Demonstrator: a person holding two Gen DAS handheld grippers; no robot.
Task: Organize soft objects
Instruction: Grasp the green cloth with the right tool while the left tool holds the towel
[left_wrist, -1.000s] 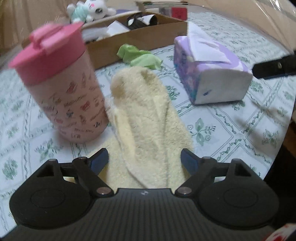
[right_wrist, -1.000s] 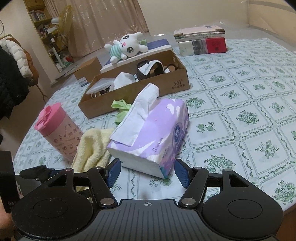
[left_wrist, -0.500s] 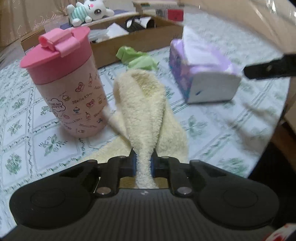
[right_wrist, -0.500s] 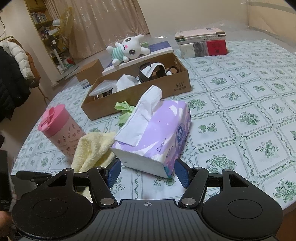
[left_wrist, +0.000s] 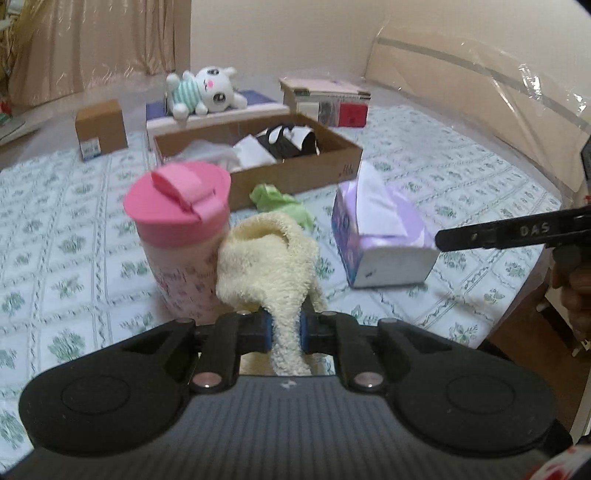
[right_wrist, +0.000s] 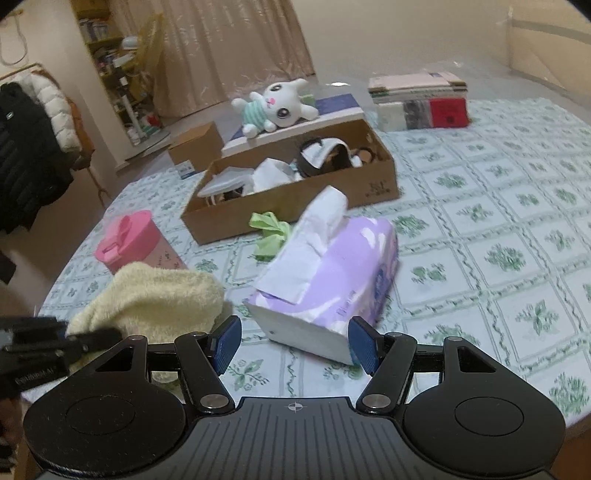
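Note:
My left gripper (left_wrist: 284, 330) is shut on a pale yellow towel (left_wrist: 269, 258), which hangs lifted off the bed beside a pink tumbler (left_wrist: 179, 236). In the right wrist view the same towel (right_wrist: 155, 299) bunches up at the lower left. My right gripper (right_wrist: 293, 345) stands open just short of the near end of a purple tissue pack (right_wrist: 332, 280), its pads apart from it. A green cloth (left_wrist: 282, 205) lies crumpled in front of the cardboard box (left_wrist: 295, 173). A white plush rabbit (left_wrist: 205, 90) lies behind the box.
The cardboard box (right_wrist: 380, 184) holds white and black items. Stacked books (right_wrist: 421, 101) sit at the back right. A small carton (left_wrist: 99, 127) stands at the back left. The patterned bedspread (right_wrist: 498, 229) stretches to the right. The bed's edge runs close by on the near side.
The left gripper closed on the yellow towel and lifted it up off the bedspread. The right gripper stayed open in place by the tissue pack.

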